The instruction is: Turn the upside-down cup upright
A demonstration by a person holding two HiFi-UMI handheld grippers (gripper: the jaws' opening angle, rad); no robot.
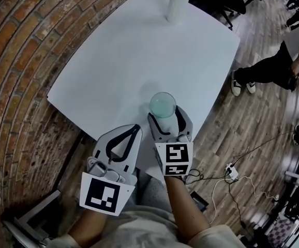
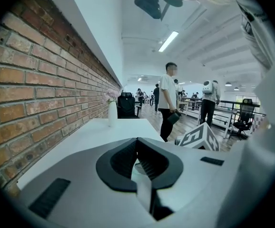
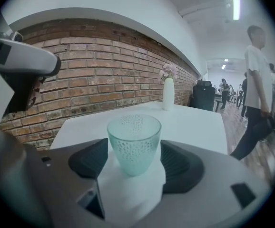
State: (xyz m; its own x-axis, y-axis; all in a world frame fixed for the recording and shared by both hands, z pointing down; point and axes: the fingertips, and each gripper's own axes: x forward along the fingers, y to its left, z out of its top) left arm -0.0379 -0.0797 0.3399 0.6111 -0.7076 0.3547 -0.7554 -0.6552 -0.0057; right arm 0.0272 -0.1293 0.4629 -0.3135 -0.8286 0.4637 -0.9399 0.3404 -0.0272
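A pale green, dimpled glass cup stands upright, mouth up, on the white table near its front edge. My right gripper is open, one jaw on each side of the cup. Its dark pads sit close to the glass without pressing on it. My left gripper is shut and empty, just left of the right one at the table's front edge.
A white vase with flowers stands at the table's far end. A brick wall runs along the left. A person stands on the wooden floor at right, and a power strip with cables lies nearby.
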